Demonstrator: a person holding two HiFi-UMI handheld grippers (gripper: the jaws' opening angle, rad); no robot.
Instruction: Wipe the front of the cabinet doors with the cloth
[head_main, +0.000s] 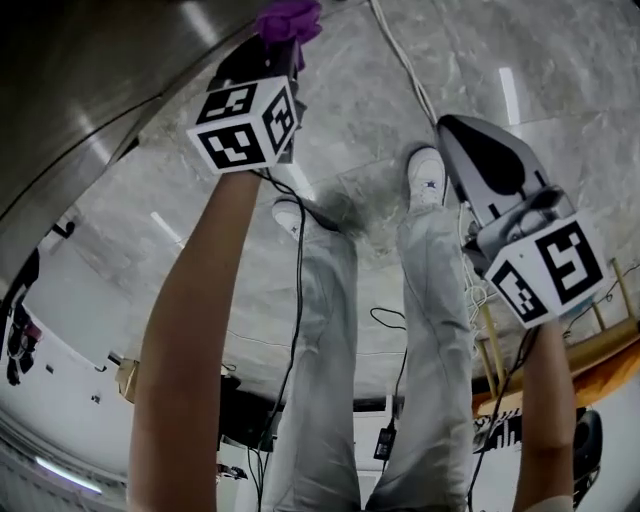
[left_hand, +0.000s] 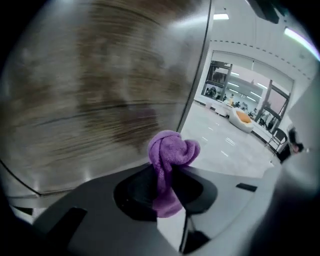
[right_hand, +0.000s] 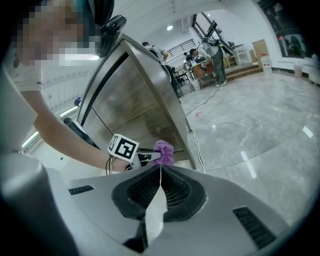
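The brushed-metal cabinet door (left_hand: 95, 85), streaked and dully reflective, fills the head view's ten o'clock. Polished grey marble floor (head_main: 560, 70) spreads below in a bright hall. The right gripper (right_hand: 160, 182), at three o'clock, has its jaws pressed together, empty. The left gripper (left_hand: 167, 170), at twelve, pinches the purple cloth (left_hand: 172, 150), bunched into a knot, near the door. A white cable (head_main: 399, 55) crosses the floor at one o'clock.

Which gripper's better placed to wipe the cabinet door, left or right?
Left. The left gripper is shut on the purple cloth, close to the cabinet door; the right gripper is shut, empty, farther off.
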